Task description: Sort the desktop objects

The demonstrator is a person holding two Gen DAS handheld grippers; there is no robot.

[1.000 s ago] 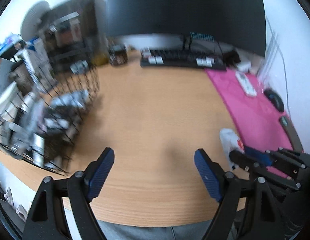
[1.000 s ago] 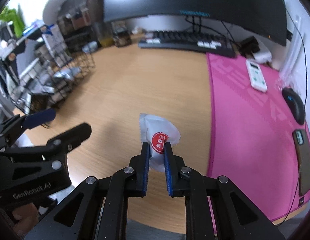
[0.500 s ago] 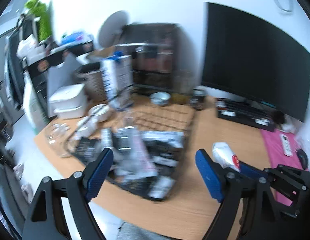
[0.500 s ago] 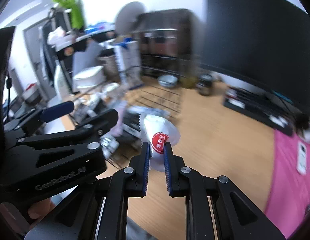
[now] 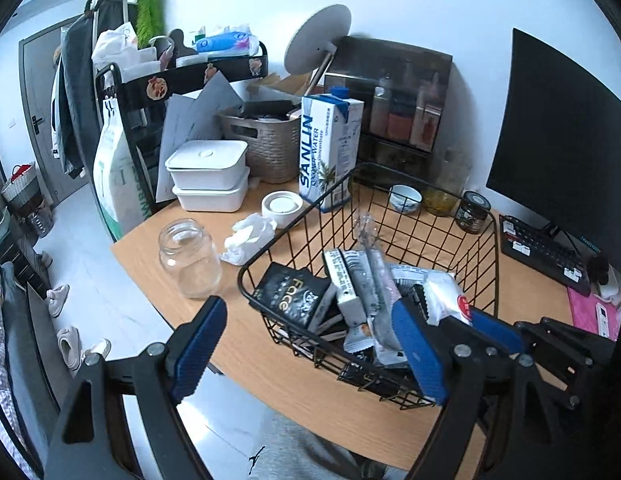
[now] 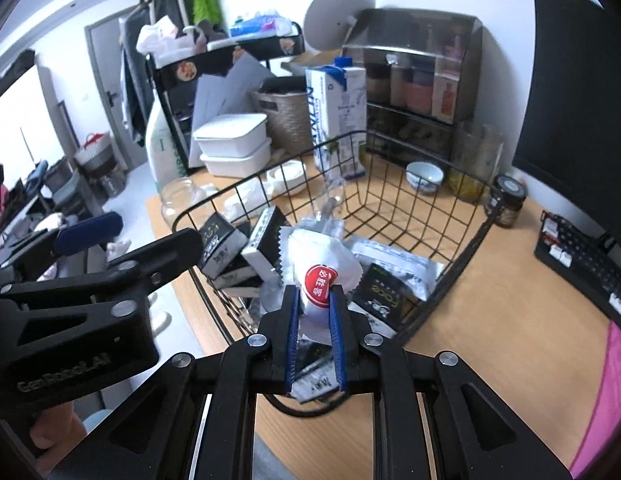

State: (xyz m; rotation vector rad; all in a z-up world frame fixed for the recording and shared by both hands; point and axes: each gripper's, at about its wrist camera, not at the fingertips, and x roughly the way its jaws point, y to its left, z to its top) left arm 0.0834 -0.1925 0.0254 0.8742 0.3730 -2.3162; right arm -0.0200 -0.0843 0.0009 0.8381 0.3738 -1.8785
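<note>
My right gripper (image 6: 313, 293) is shut on a white packet with a red round label (image 6: 317, 268) and holds it over the near rim of the black wire basket (image 6: 466, 240). The packet also shows in the left wrist view (image 5: 444, 296), above the basket (image 5: 422, 184). The basket holds several black and white sachets and small boxes (image 5: 294, 296). My left gripper (image 5: 306, 350) is open and empty, at the basket's near left side, above the desk edge.
A glass jar (image 5: 188, 256), crumpled tissue (image 5: 248, 234), a tape roll (image 5: 281, 206), white lidded boxes (image 5: 208, 174) and a milk carton (image 5: 328, 148) stand left of and behind the basket. A keyboard (image 5: 546, 252), monitor (image 5: 566, 136) and pink mat (image 6: 606, 400) lie to the right.
Both grippers swung left from the open desk by the pink mat to the wire basket. The right gripper carried the white packet along and now holds it over the basket.
</note>
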